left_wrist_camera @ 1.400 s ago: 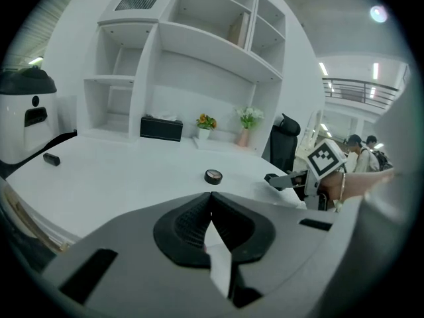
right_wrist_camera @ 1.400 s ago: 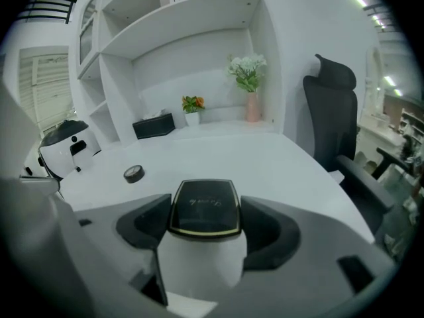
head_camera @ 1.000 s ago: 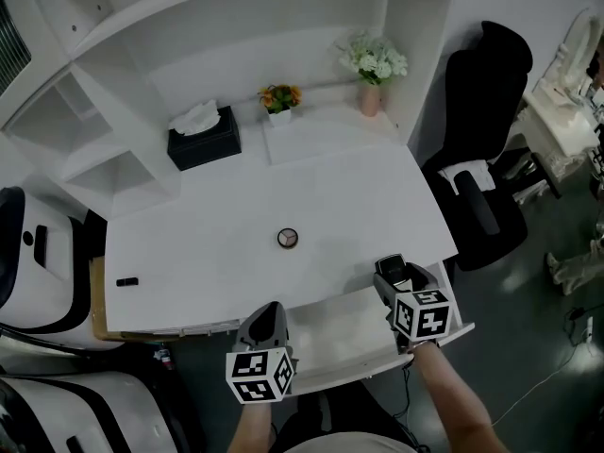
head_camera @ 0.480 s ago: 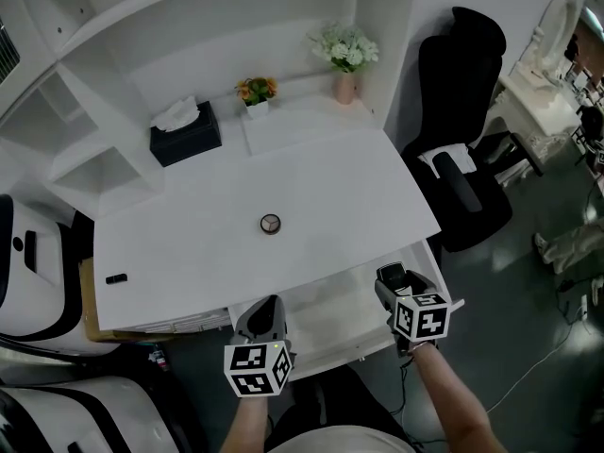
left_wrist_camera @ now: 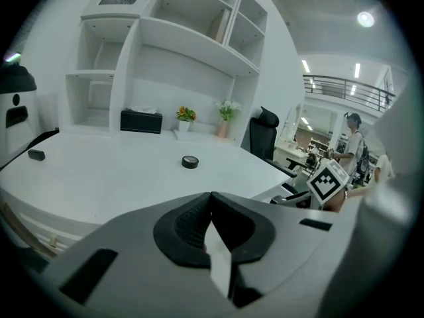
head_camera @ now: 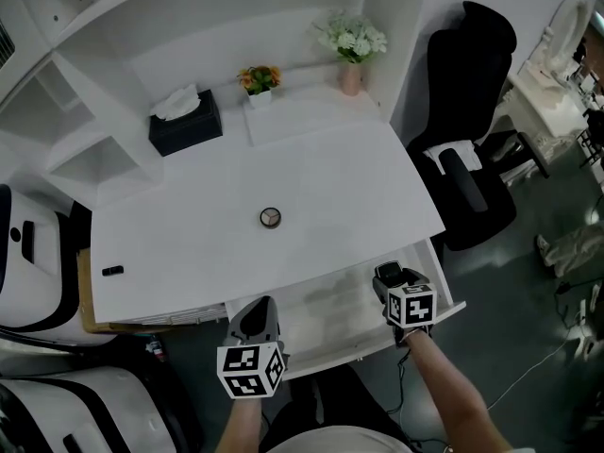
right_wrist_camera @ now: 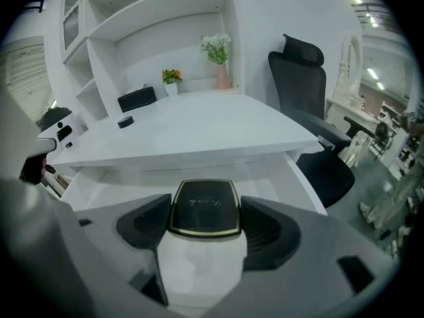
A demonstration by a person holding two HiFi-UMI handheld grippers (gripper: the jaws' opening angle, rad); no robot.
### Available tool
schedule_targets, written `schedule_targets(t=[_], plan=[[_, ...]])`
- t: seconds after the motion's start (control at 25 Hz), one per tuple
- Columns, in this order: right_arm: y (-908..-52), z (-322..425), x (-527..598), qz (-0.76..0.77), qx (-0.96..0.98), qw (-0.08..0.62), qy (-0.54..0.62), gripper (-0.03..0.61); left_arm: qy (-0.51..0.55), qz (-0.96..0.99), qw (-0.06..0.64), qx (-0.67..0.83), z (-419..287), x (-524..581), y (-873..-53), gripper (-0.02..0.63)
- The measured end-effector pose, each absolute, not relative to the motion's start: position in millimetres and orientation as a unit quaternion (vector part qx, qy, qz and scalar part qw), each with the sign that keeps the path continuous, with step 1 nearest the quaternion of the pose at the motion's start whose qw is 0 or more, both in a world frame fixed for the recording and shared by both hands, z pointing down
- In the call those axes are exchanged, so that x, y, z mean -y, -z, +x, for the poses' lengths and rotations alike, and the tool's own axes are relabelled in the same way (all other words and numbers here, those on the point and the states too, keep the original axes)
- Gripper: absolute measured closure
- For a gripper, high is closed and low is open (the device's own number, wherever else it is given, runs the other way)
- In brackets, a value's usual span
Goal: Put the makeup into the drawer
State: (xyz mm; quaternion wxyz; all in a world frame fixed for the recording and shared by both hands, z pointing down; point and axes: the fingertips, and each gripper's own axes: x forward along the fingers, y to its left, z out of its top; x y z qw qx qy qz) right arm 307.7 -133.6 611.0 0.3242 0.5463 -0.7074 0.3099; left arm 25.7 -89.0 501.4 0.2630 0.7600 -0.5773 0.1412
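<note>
R gripper [right_wrist_camera: 205, 230] clamped on the black gold-rimmed compact [right_wrist_camera: 205, 207], just over the drawer [head_camera: 330, 319], which is open, at its right end. L gripper [left_wrist_camera: 211, 227] pinched closed, empty. Step: placing. Next I'd lower it and let go inside; round compact [head_camera: 271, 217] waits on desk [head_camera: 330, 187].
</note>
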Motion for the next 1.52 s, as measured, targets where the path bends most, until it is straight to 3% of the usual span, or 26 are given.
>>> schedule_targets(t=[0.72,1.52], plan=[[-686,322,170,0.53,0.674,0.392,-0.333,0.249,-0.146,0.728,0.28,0.609,16,107,-517,0.611],[-700,321,165,0.519,0.68,0.388,-0.344,0.249,-0.156,0.717,0.283,0.617,18,110,-522,0.611]])
